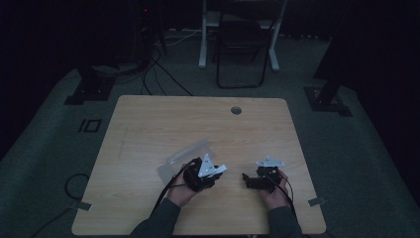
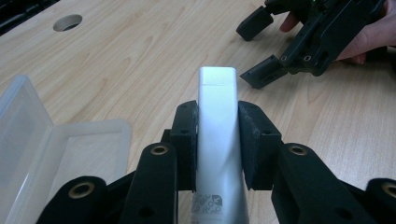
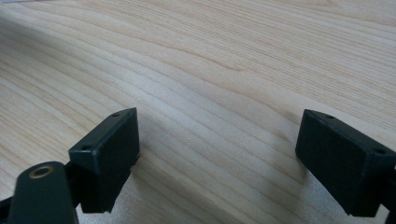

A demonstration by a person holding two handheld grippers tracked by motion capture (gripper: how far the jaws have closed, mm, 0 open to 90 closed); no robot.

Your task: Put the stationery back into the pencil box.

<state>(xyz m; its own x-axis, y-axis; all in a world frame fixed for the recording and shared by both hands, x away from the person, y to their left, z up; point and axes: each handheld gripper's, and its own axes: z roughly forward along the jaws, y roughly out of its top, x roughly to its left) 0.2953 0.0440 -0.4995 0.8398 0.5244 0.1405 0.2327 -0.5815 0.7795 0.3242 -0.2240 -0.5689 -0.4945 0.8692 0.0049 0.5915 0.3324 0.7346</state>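
The left gripper [image 2: 218, 140] was clamped on a slim white bar [image 2: 217, 140], its two pads pressing the bar's long sides while the bar's squared end stuck out past them, level above the table [image 2: 140, 56]. Gripping it across the narrow width probably kept the flat body from twisting and left the free end clear to be set down or passed on. A small grey printed mark showed on the bar near the bottom of the left gripper view; what it said was too small to read.

Just left of the bar, in that same view, a clear plastic case [image 2: 56, 154] lay open on the table, its lid tilted up. From above, the case [image 1: 185, 156] sat touching or just beside the left gripper [image 1: 205, 173], so the bar seemed either freshly out of it or bound for it; which, I could not tell.

Right of the bar and well apart, the right gripper [image 1: 247, 179] rested low over bare wood, jaws spread wide with nothing between them, its tips pointing toward the bar. That stance looked like waiting, ready to take the bar's free end or steady the case.
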